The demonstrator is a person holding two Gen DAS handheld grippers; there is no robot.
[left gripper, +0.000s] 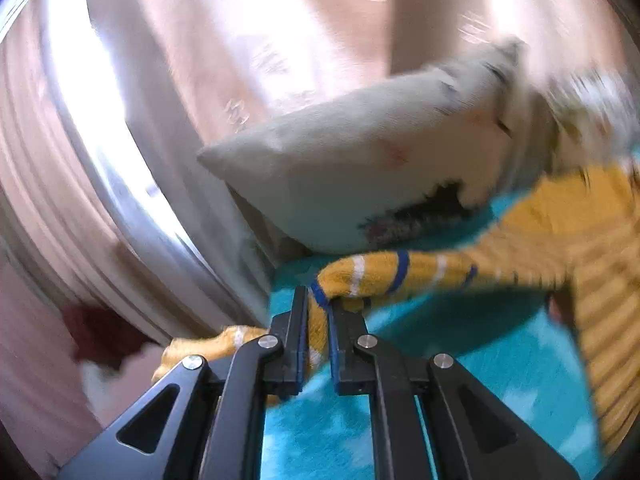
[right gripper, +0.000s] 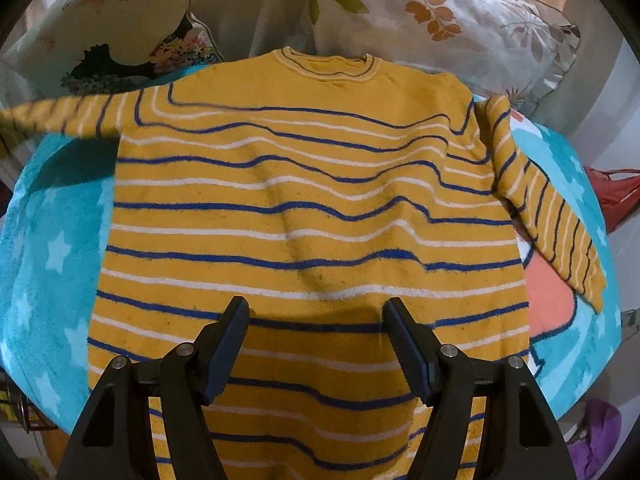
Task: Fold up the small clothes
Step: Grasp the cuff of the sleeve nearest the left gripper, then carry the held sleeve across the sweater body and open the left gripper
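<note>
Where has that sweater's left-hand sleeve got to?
In the left wrist view the sleeve is pinched at its cuff by the left gripper, raised over the turquoise blanket, just below a white pillow.

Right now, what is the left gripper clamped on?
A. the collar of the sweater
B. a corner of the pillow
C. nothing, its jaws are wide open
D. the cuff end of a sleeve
D: the left gripper is shut on the striped cuff of the sleeve, lifted off the blue blanket in front of the pillow.
</note>
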